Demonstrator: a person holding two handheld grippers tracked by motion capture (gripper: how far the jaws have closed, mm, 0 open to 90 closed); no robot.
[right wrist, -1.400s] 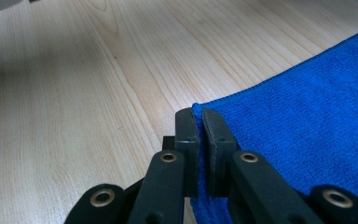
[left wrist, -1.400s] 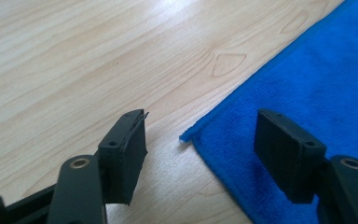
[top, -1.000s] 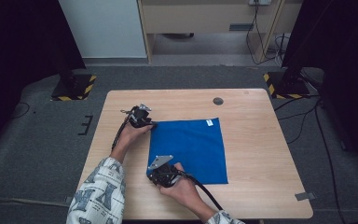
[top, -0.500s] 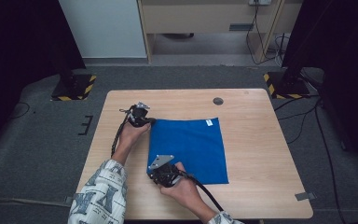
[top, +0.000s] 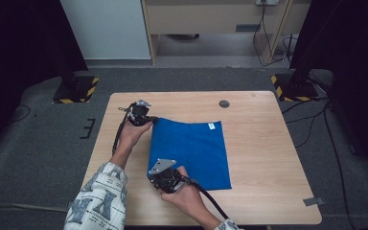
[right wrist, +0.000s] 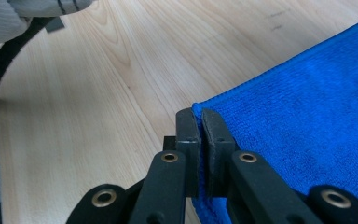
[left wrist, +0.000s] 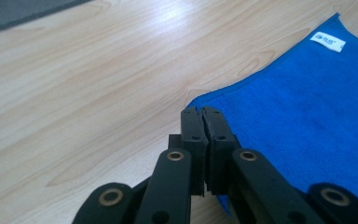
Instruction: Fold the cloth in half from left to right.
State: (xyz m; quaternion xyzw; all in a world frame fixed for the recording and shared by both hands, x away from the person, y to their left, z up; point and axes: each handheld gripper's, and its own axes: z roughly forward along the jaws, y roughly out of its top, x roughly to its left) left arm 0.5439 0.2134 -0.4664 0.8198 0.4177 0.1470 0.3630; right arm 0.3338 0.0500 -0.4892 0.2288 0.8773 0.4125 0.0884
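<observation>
Cloth: a blue cloth (top: 191, 151) lay flat on the wooden table (top: 263, 158), slightly left of centre, its far left corner raised a little off the wood.
Label: a small white tag (top: 211, 126) sat on the cloth near its far edge, toward the far right corner.
Left gripper: the left gripper (top: 147, 120) was at the cloth's far left corner; in the left gripper view (left wrist: 202, 114) its jaws were pressed together on that corner, having just been closing, with the blue edge caught between them.
Right gripper: the right gripper (top: 154, 178) was at the cloth's near left corner; in the right gripper view (right wrist: 199, 116) its jaws stood clamped on the hem, with cloth showing between the pads.
Hands: one hand (top: 133, 135) held the left gripper from the near side; the other hand (top: 187, 194) held the right gripper at the table's near edge.
Surroundings: a dark round grommet (top: 224, 103) was set in the table beyond the cloth, well apart from it; a piece of grey tape (top: 313, 201) lay at the near right corner.
Obstructions: the table to the right of the cloth was bare wood, with nothing between the two grippers but the cloth's left edge.
Cables: a black cable (top: 208, 199) trailed from the right gripper off the near edge.
</observation>
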